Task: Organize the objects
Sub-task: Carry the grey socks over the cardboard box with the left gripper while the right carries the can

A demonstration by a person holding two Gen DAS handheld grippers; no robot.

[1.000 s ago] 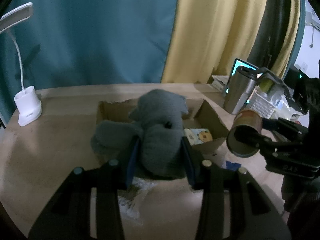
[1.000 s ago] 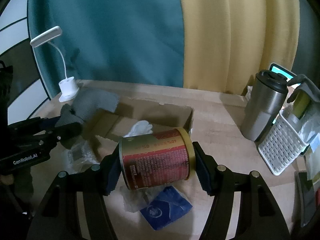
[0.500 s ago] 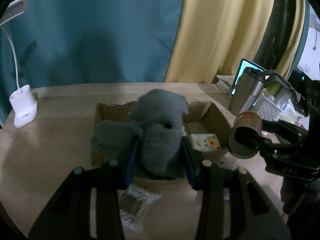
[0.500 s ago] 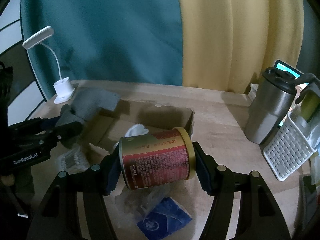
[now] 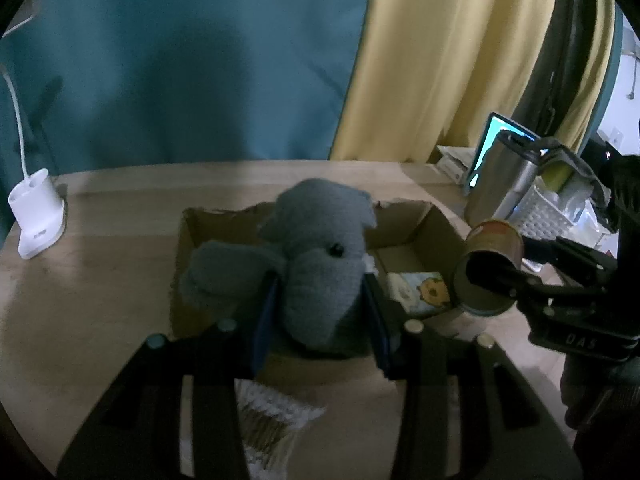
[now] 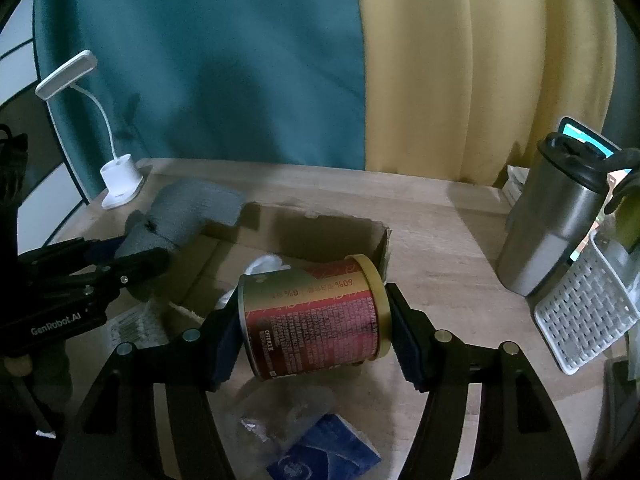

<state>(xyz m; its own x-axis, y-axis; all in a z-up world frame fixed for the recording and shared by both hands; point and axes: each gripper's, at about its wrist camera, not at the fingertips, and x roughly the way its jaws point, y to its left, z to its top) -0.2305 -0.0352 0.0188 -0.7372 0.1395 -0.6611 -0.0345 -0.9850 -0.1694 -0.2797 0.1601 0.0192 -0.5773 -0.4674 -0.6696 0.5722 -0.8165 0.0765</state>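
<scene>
My left gripper (image 5: 320, 312) is shut on a grey plush toy (image 5: 316, 256) and holds it above the near edge of an open cardboard box (image 5: 436, 224). The toy (image 6: 188, 216) and left gripper (image 6: 132, 264) also show in the right wrist view. My right gripper (image 6: 314, 316) is shut on a red and gold can (image 6: 312, 316) lying sideways, held above the box's (image 6: 376, 240) near right corner. The can (image 5: 488, 268) shows at the right of the left wrist view. A small picture card (image 5: 420, 292) lies in the box.
A white desk lamp (image 6: 116, 184) stands at the back left. A steel tumbler (image 6: 556, 216) and a white perforated basket (image 6: 584, 312) stand on the right. A clear packet (image 5: 272, 420) and a blue pouch (image 6: 324, 452) lie on the wooden table (image 6: 440, 224) before the box.
Both grippers have moved forward toward the box, each still holding its object. The box and lamp look nearer in the views.
</scene>
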